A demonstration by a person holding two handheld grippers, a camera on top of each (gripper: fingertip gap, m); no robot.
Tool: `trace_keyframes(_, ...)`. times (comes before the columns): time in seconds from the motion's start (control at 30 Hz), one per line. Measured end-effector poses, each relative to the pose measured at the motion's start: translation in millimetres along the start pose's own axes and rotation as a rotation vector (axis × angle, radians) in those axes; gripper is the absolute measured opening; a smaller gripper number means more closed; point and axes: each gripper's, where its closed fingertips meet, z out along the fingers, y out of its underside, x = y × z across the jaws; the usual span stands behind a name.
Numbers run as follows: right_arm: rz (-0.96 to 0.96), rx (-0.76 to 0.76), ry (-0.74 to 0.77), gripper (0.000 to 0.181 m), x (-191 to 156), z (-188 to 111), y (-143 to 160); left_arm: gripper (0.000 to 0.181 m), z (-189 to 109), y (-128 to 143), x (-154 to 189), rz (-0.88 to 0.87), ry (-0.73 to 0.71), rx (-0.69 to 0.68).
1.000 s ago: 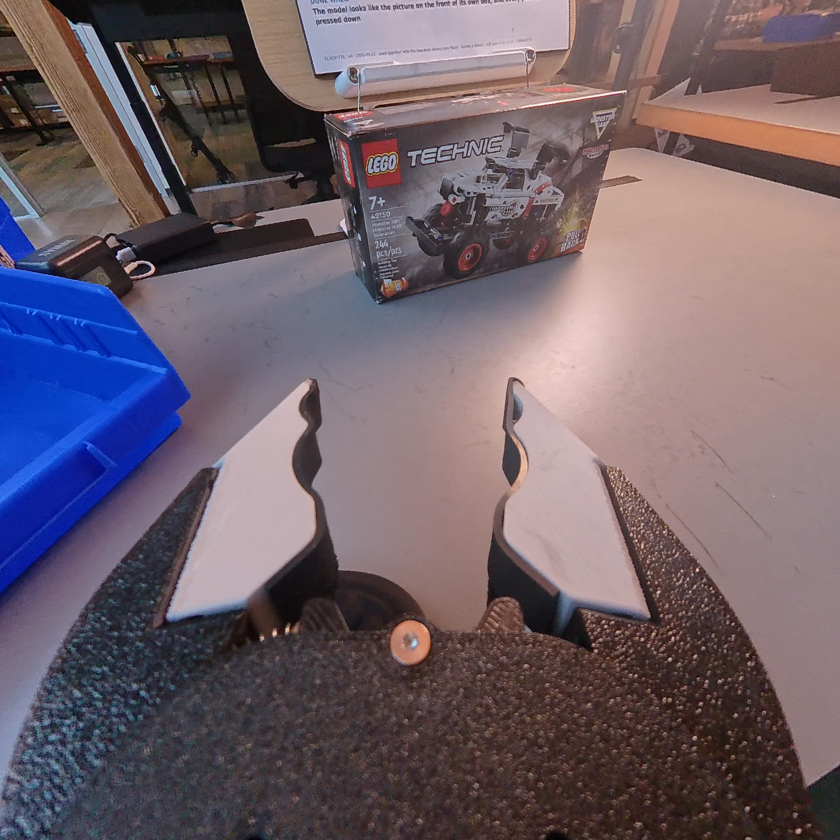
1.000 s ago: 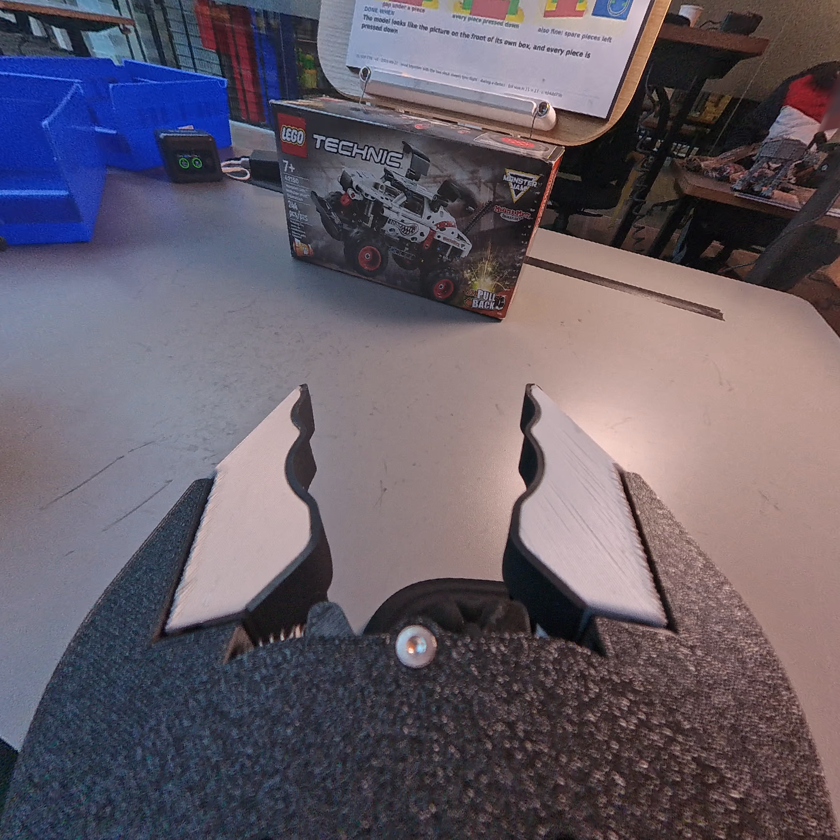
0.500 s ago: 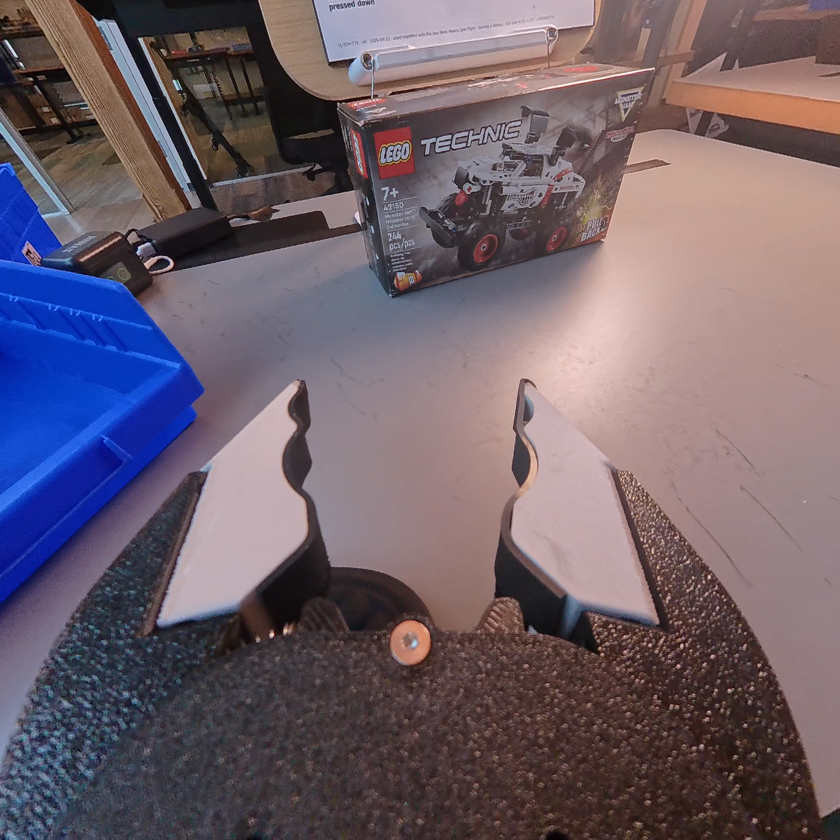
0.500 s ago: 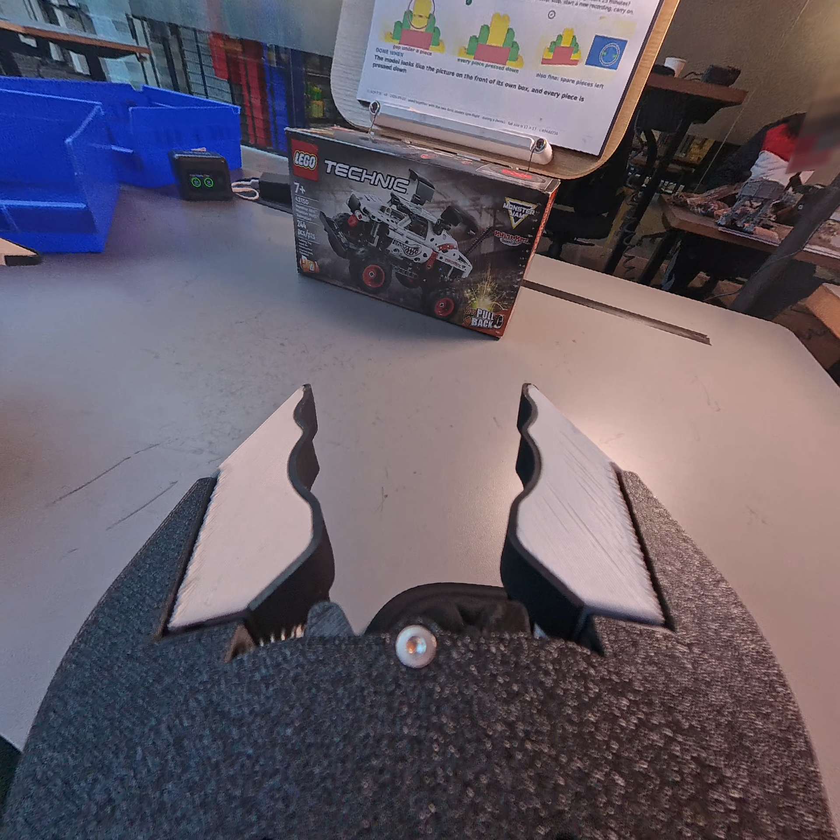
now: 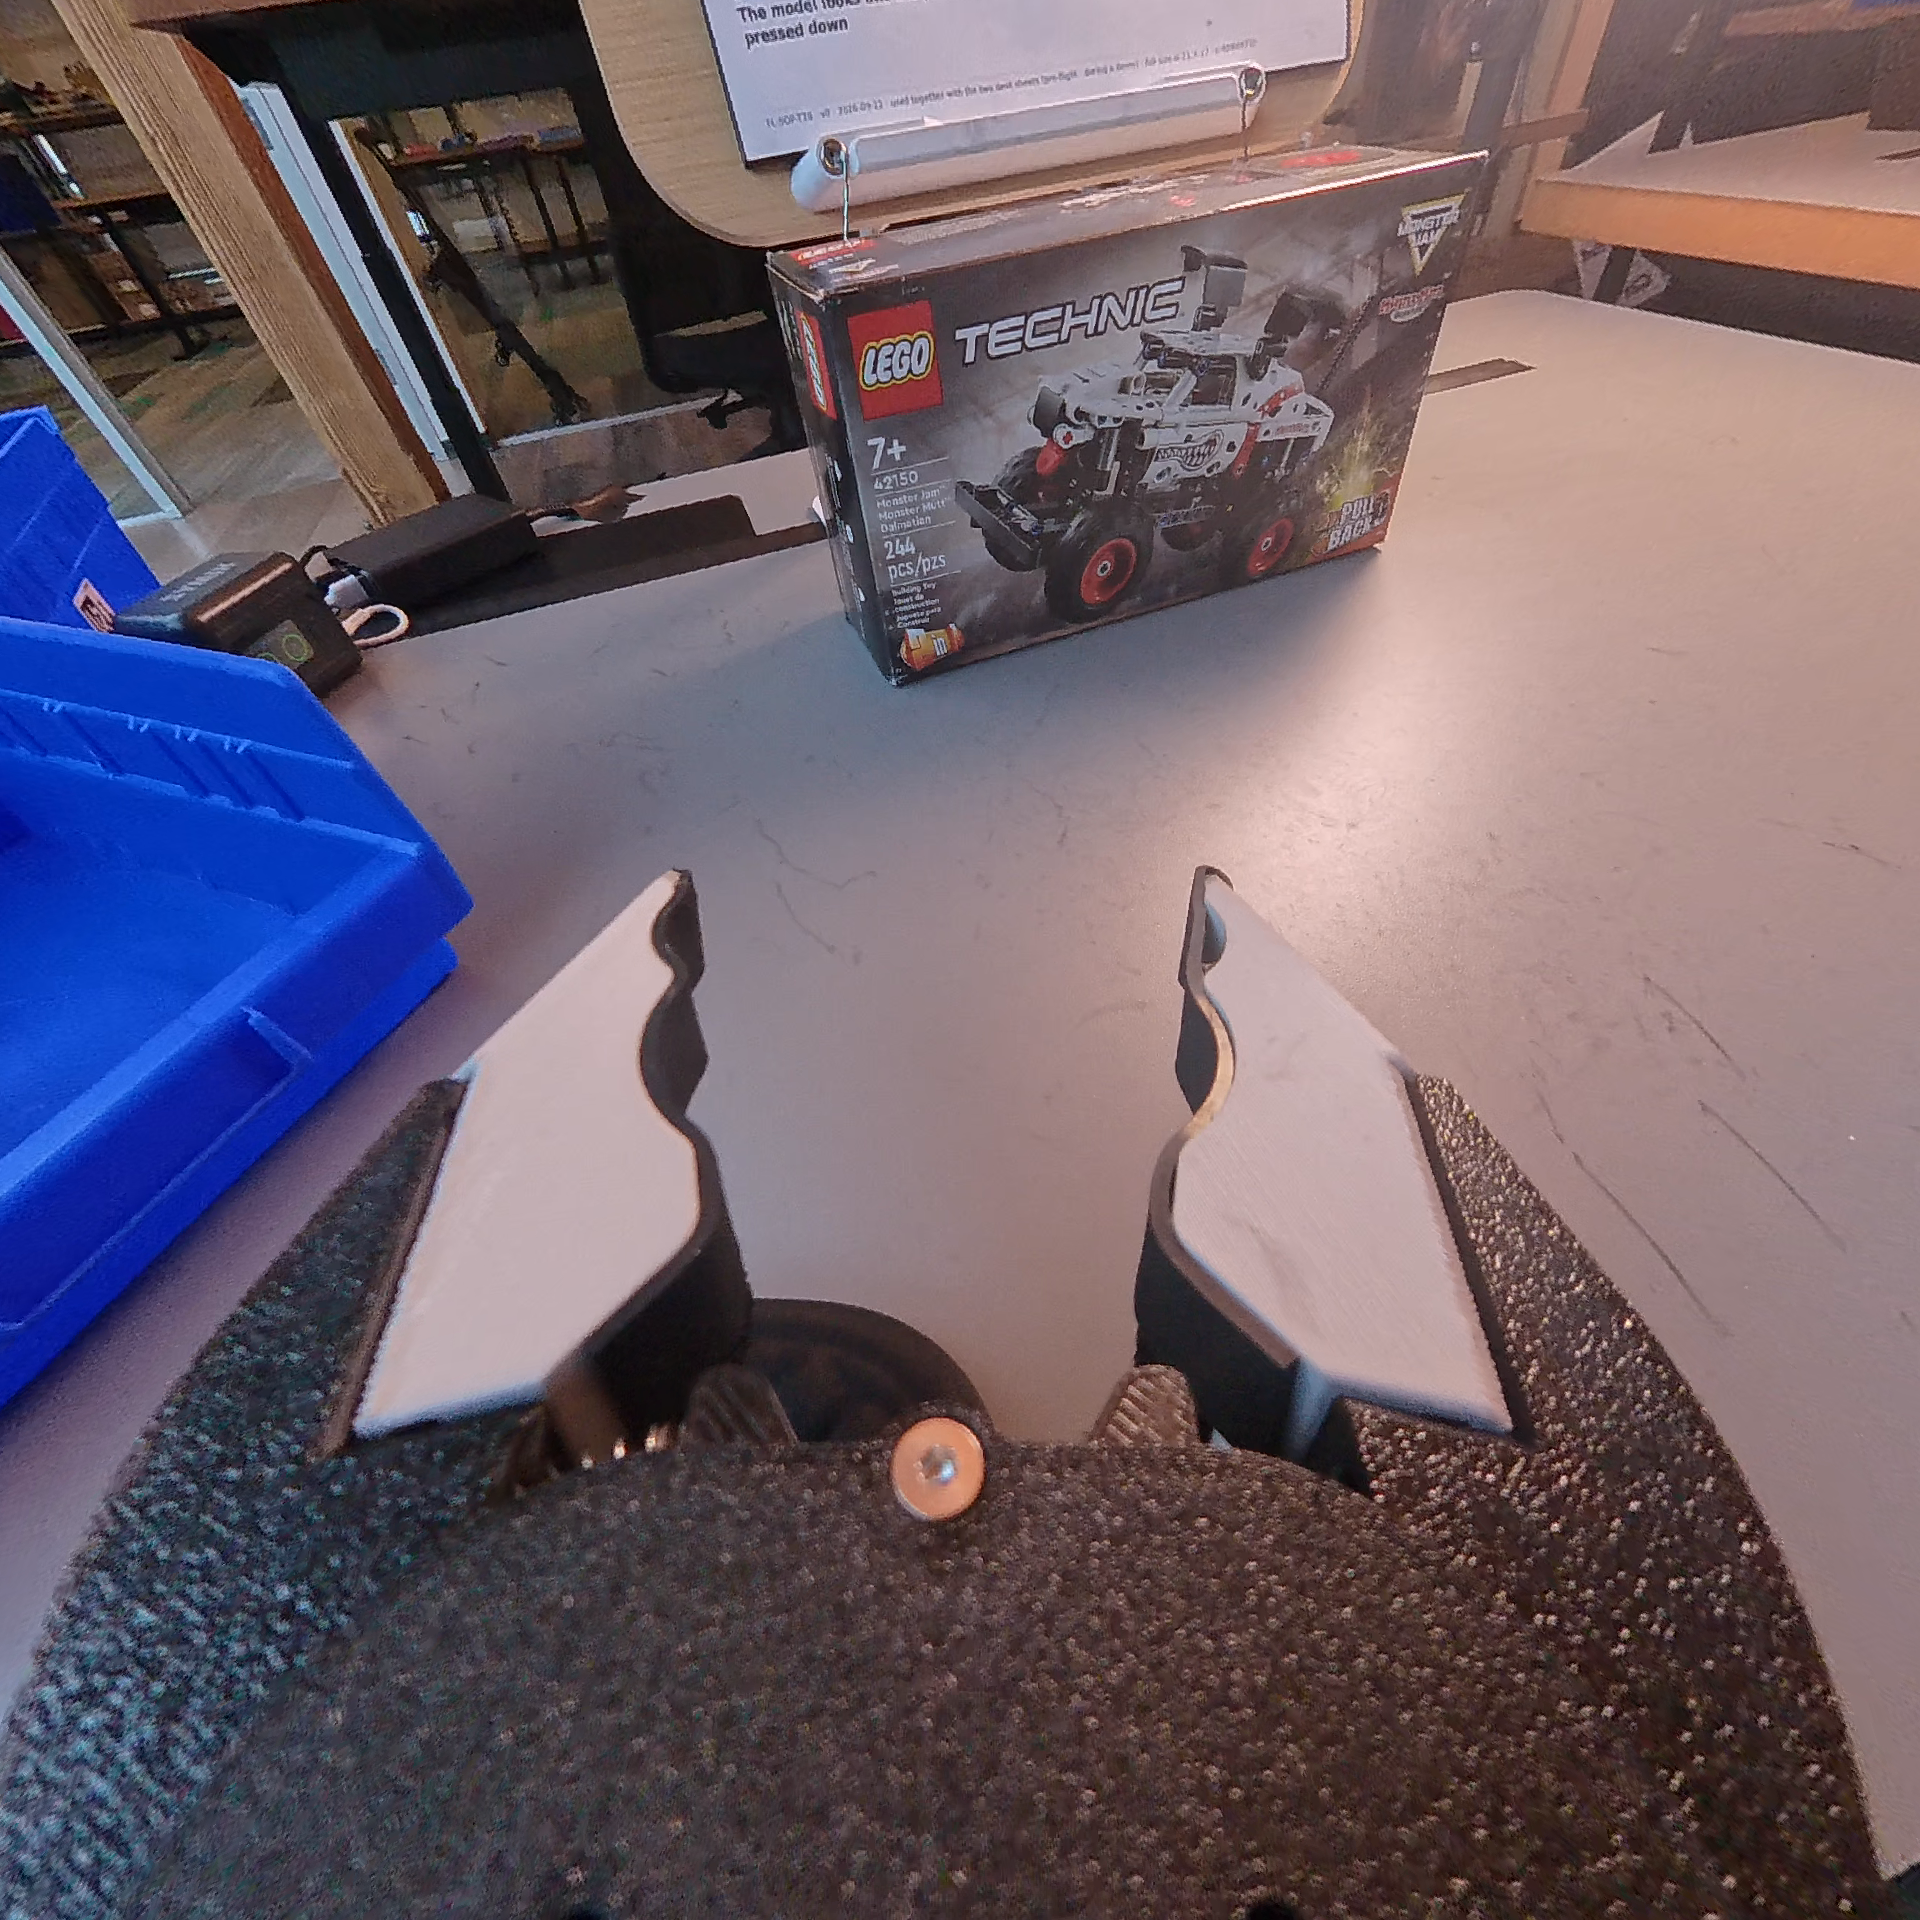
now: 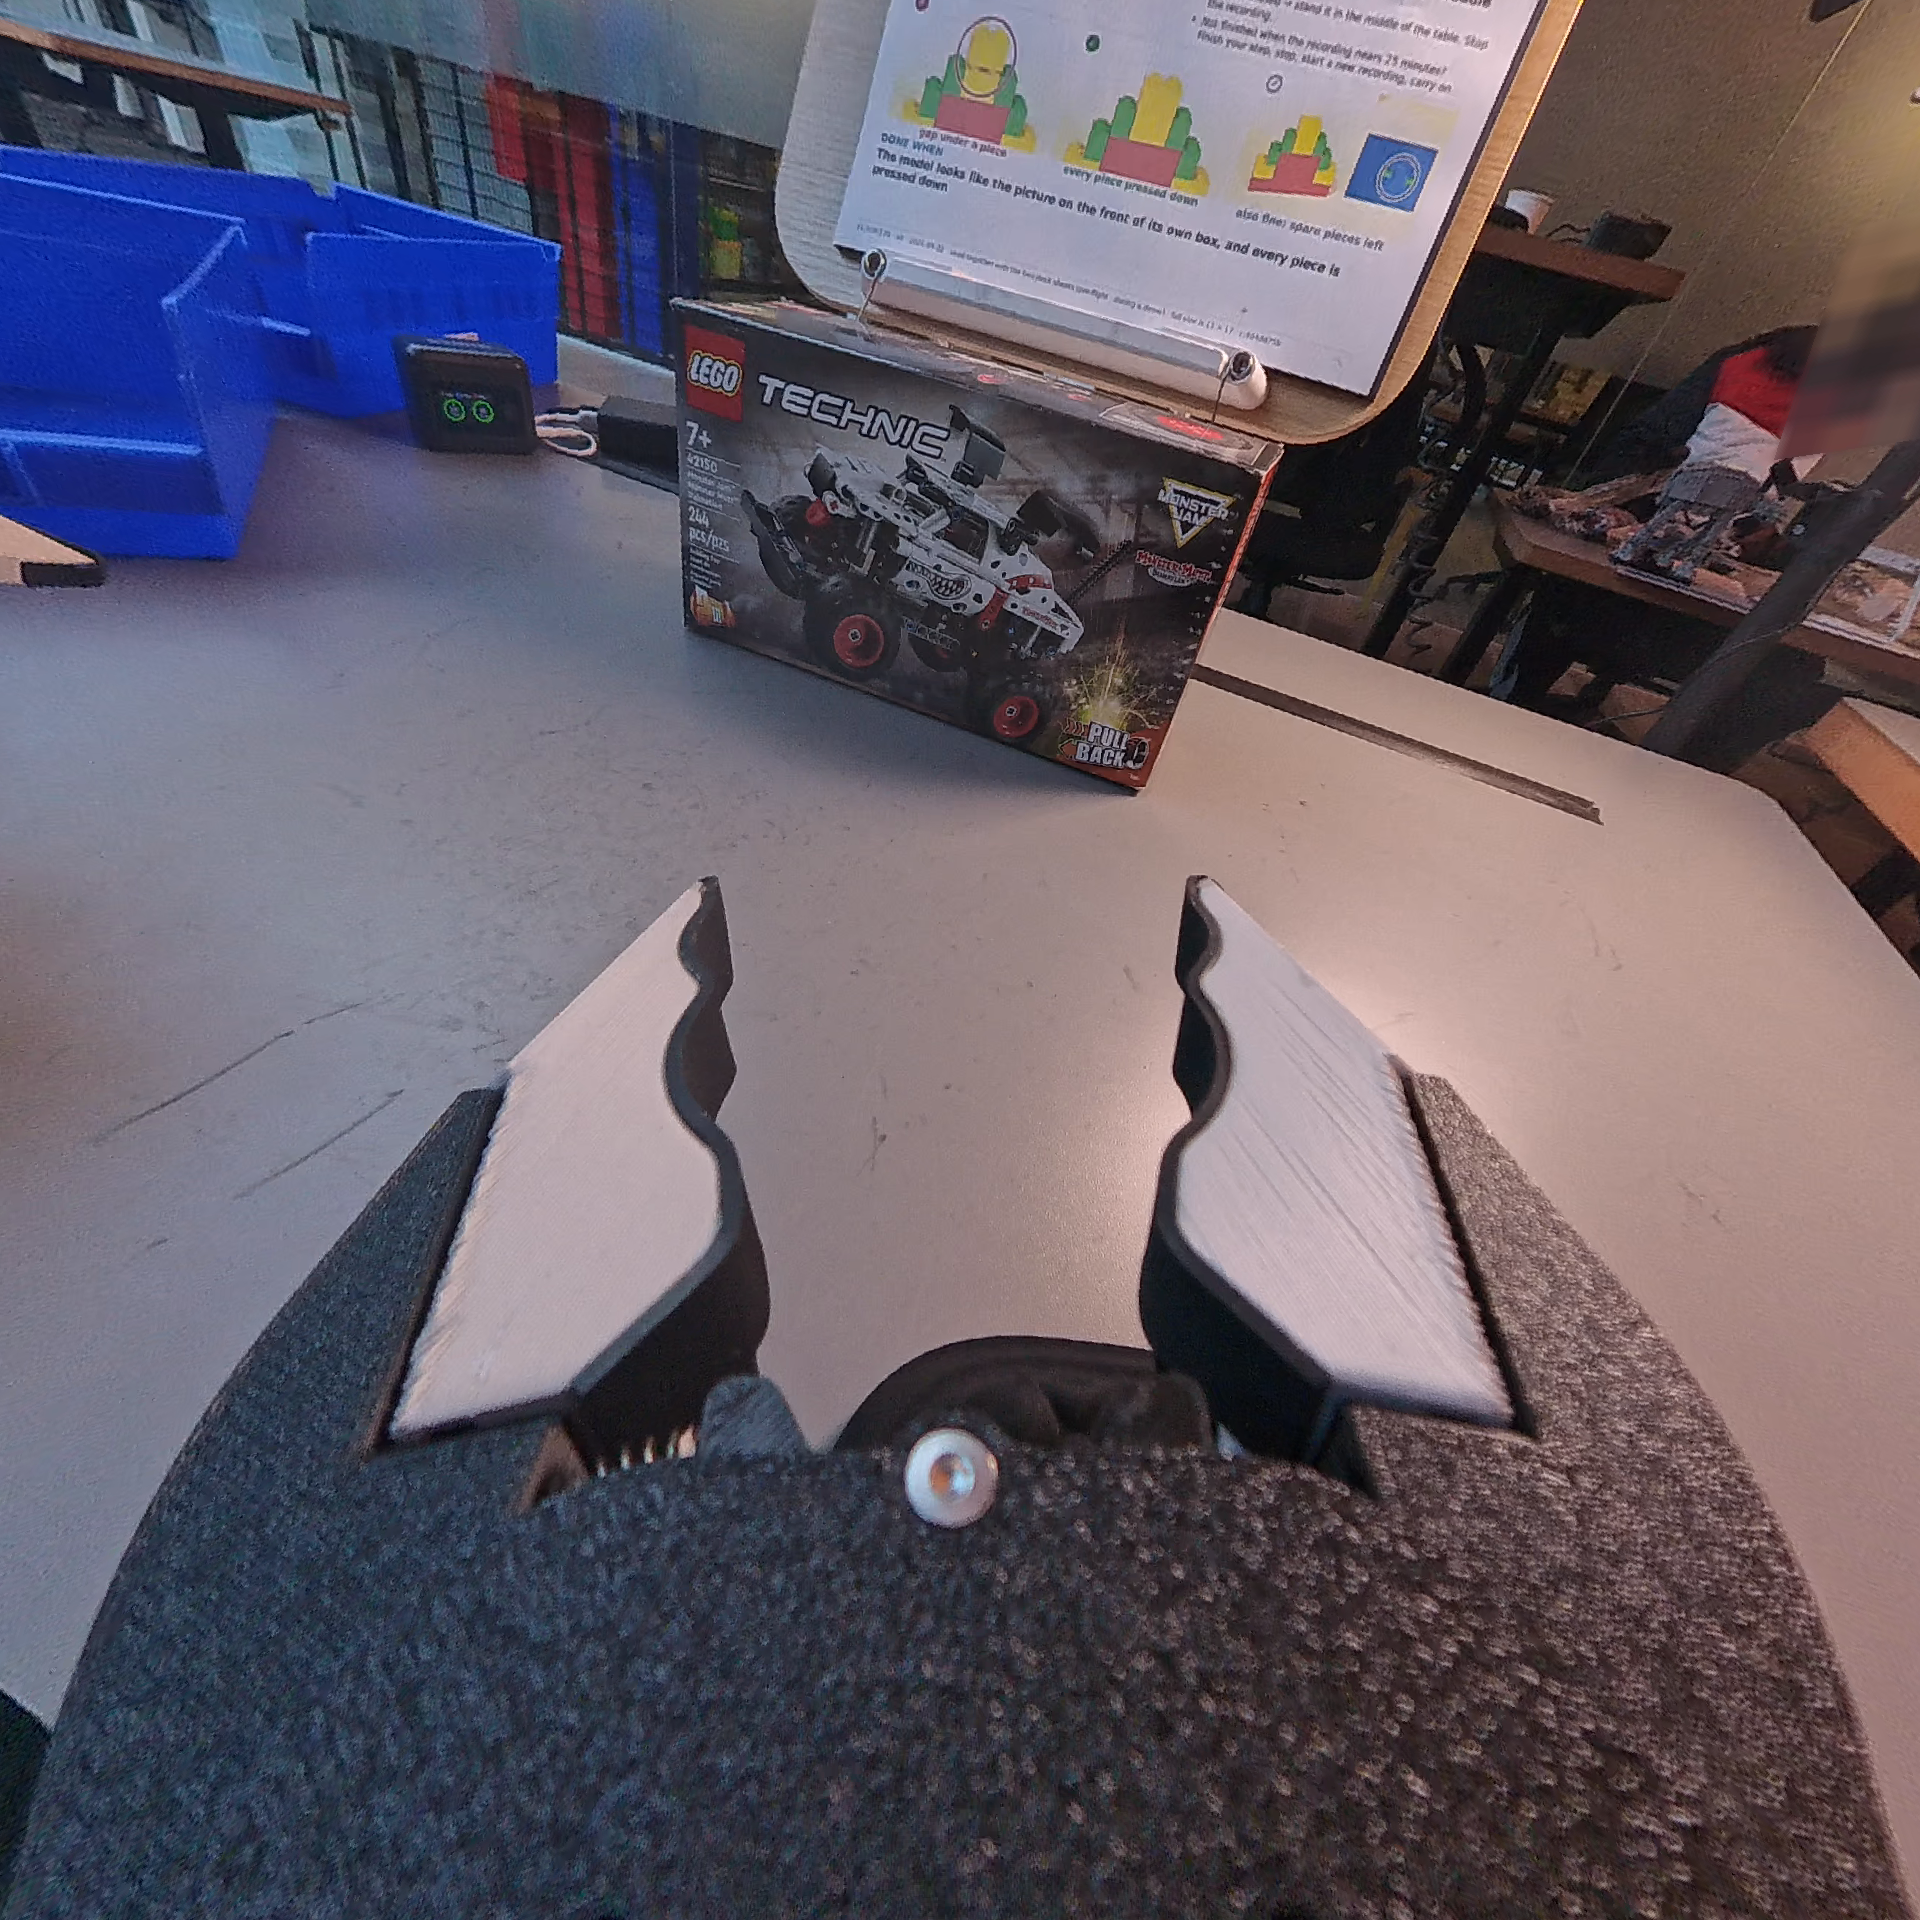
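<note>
A toy building-set box (image 5: 1122, 457) with a picture of a white monster truck stands upright on the grey table (image 5: 1039, 831), straight ahead of both grippers. It also shows in the right wrist view (image 6: 956, 551). My left gripper (image 5: 940, 883) is open and empty above the bare table, well short of the box. My right gripper (image 6: 951, 888) is open and empty too, over bare table in front of the box. A tip of the left gripper (image 6: 42, 556) shows at the right wrist view's left edge.
A blue plastic bin (image 5: 156, 966) sits close on the left; more blue bins (image 6: 208, 332) stand farther back. A wooden board with a printed sheet (image 6: 1143, 156) stands behind the box. A small black device (image 6: 468, 400) and cables lie at the table's back. A seated person (image 6: 1756, 405) is far right.
Both grippers have pulled back a little and tilted up, so the box sits slightly farther off and lower in the right view. Both stay open and empty.
</note>
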Motion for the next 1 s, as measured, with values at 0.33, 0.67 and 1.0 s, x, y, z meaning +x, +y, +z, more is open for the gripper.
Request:
trace_keyframes(0.33, -0.011, 0.01, -0.003, 0.085, -2, -1, -1, 0.093, 0, 0, 2, 0.015, -0.002, -0.001)
trace_keyframes(0.67, -0.044, 0.013, -0.006, 0.08, -6, -2, -1, 0.093, -1, 0, 4, 0.035, -0.005, 0.003)
trace_keyframes(1.0, -0.069, 0.049, -0.005, 0.062, -9, -7, -10, 0.075, 3, -14, 20, 0.122, 0.004, 0.052)
